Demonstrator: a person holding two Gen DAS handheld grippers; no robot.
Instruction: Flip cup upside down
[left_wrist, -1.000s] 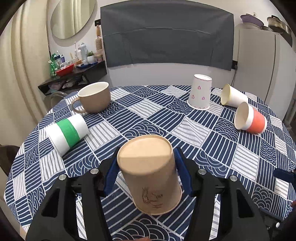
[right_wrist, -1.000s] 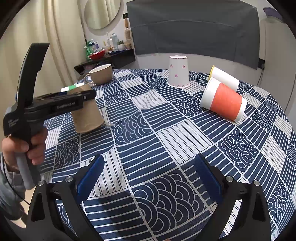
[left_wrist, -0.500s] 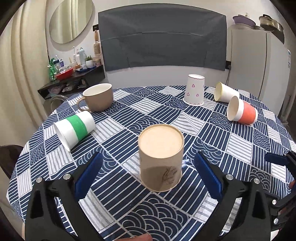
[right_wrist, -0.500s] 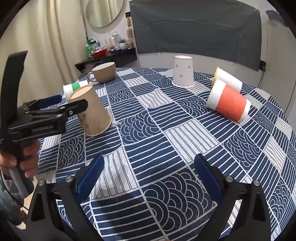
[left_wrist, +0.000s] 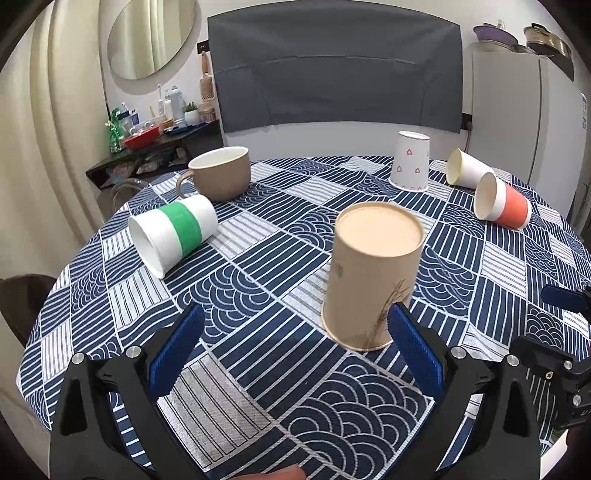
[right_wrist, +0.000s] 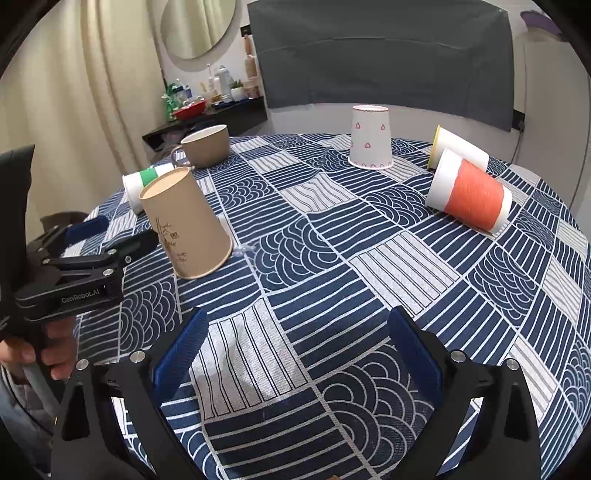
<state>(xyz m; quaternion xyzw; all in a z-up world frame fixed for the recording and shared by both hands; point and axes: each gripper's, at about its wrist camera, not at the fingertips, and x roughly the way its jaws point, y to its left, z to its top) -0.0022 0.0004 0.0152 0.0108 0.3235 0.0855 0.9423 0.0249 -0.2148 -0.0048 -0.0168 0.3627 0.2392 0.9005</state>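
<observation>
Six cups sit on the round table covered by a navy-and-white patterned cloth (left_wrist: 258, 369), and the plain brown paper cup with a faint plant drawing (left_wrist: 373, 277) serves as the landmark among them. It stands upside down on the cloth, its rim flat on the fabric and its closed base facing up.

Just in front of that brown cup, the left gripper (left_wrist: 295, 350) has its black jaws with blue pads spread wide, holding nothing; the brown cup stands free of both pads, just beyond the right one. In the right wrist view the same gripper (right_wrist: 110, 236) shows from the side, held by the person's left hand (right_wrist: 40, 350), its tips close beside the brown cup (right_wrist: 188, 229) but apart from it.

The right gripper (right_wrist: 295, 350) is also spread wide and empty, over bare cloth nearer the table edge and to the right of the brown cup.

Left of the brown cup, a white paper cup with a green band (left_wrist: 173, 232) lies on its side. Behind that one, a tan ceramic mug with a handle (left_wrist: 218, 173) stands upright. Far behind the brown cup, a white paper cup with pink hearts (left_wrist: 410, 162) stands upside down. To the right of it, a white paper cup with a yellow rim (left_wrist: 467, 171) and a white paper cup with an orange band (left_wrist: 502, 206) both lie on their sides, close together.
</observation>
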